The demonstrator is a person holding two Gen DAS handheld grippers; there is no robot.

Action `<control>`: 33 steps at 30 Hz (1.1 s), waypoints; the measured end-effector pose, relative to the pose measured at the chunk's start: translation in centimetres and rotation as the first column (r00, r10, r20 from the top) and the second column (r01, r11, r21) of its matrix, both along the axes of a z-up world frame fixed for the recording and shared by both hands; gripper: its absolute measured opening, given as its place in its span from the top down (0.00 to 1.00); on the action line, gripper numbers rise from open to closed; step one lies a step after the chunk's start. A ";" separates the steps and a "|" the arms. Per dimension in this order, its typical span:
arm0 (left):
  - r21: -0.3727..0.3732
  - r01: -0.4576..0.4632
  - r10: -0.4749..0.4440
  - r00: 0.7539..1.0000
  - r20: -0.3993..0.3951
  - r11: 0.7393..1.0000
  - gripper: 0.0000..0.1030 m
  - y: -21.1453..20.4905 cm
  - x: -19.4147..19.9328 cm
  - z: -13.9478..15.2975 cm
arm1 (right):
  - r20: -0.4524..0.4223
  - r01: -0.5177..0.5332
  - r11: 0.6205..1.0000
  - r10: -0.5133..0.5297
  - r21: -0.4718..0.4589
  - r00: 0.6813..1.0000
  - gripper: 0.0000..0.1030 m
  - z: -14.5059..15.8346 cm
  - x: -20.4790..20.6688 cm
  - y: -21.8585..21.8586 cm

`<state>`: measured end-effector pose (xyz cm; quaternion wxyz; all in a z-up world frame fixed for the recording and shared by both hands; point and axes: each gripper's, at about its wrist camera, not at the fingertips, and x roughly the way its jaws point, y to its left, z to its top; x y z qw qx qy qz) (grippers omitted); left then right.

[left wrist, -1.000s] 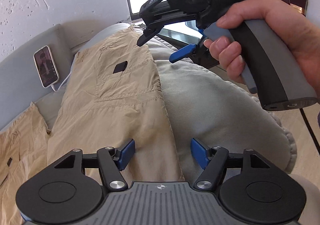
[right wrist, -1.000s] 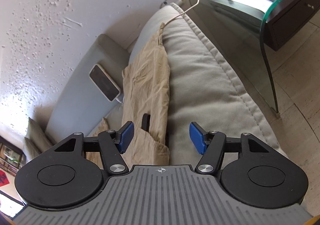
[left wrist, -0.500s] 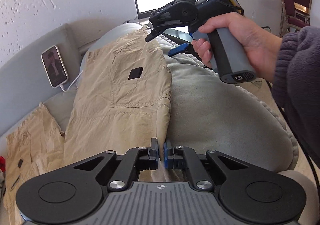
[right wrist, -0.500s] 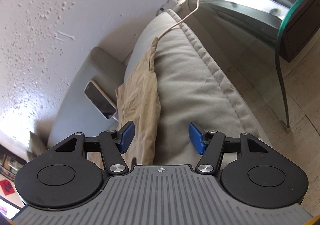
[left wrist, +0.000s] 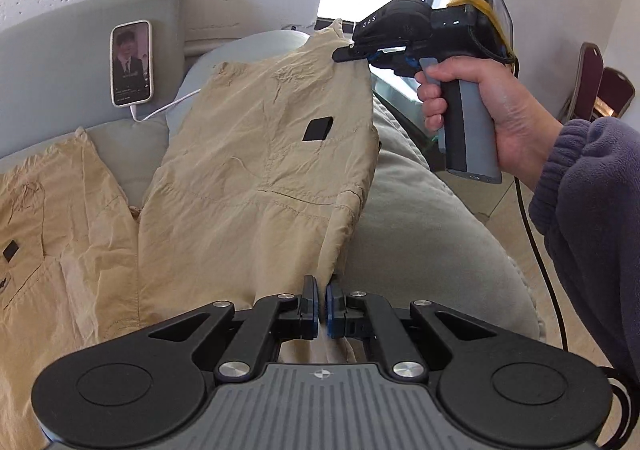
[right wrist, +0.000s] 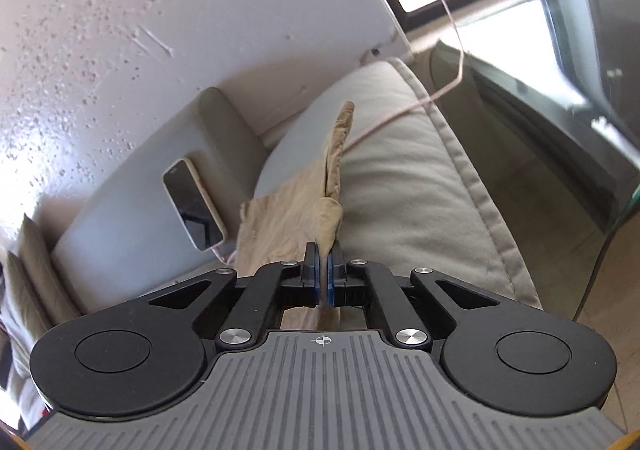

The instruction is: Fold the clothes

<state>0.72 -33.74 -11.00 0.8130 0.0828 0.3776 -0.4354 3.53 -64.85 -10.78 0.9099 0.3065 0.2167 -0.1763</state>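
Both hand-held grippers are clamped on cloth. On my left black two-finger gripper [left wrist: 322, 306], the blue-padded jaws are closed to a sliver, pinching the near edge of the crumpled beige cotton trousers [left wrist: 256, 178]; that edge rises into the pads at about 6 o'clock in the left wrist view. I see the trouser leg spread away toward 12 o'clock over the grey-green padded sofa cushion [left wrist: 432, 234], with a small black rectangular label [left wrist: 317, 129] near its middle.

My right black gripper [right wrist: 323, 282] is likewise closed tight on a fold of the same cloth. In the left wrist view it sits at about 1 o'clock, nipping the far upper corner of the leg, which is lifted off the cushion. I note the right hand [left wrist: 480, 106] wrapped around the grey pistol grip, fingers curled on the front and thumb behind, the gripper held roughly level with its fingers pointing toward 9 o'clock. A purple fleece sleeve [left wrist: 588, 210] covers the forearm, at 3 o'clock.

A second beige trouser leg [left wrist: 52, 218] lies flat at 9 o'clock. A white-cased smartphone [left wrist: 132, 63] leans against the grey backrest [left wrist: 52, 62] at 10 o'clock, a white cable [left wrist: 168, 108] running from it.
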 end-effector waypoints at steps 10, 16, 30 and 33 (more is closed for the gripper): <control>-0.183 -0.183 0.153 0.974 -0.169 0.966 1.00 15.7 6.2 2.5 | -0.038 -0.112 0.946 0.105 -0.304 0.994 0.98 8.9 7.8 14.1; -0.175 -0.365 0.306 0.906 -0.291 0.914 1.00 24.9 9.8 -0.8 | -0.127 -0.232 0.924 0.203 -0.304 0.971 0.98 6.4 16.3 23.3; -0.269 -0.303 0.148 0.868 -0.475 0.914 0.55 17.2 15.2 -9.0 | -0.314 -0.381 0.870 0.284 -0.313 0.906 0.98 1.4 25.1 31.7; -0.312 -0.277 0.071 0.839 -0.540 0.909 0.79 15.5 15.5 -10.0 | -0.293 -0.359 0.891 0.277 -0.278 0.915 0.98 2.0 24.1 29.2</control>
